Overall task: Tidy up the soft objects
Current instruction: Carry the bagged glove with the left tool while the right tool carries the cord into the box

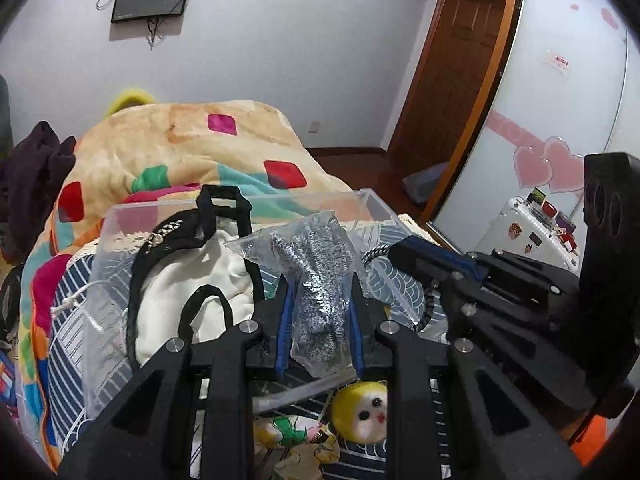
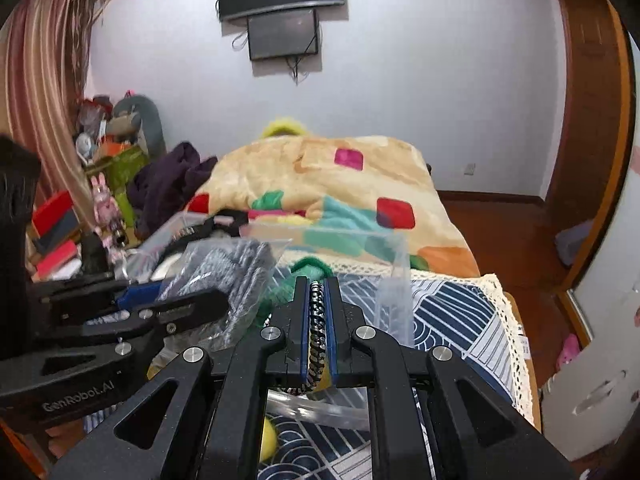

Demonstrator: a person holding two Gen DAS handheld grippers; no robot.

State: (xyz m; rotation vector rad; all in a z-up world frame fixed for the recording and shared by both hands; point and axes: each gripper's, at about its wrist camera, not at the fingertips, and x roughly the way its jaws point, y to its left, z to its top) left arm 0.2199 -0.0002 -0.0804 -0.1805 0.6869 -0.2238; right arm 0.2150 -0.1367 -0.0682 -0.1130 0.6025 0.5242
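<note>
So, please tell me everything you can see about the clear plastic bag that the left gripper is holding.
The clear plastic bag is thin, crinkled film with a grey-and-white speckled knitted item folded inside. The left gripper has shut its blue-padded fingers on the bag's lower half, so it stands roughly upright, its open top flaring wide. It hangs over the transparent storage box, beside the white bag with black straps. Whether it touches the box cannot be told.
</note>
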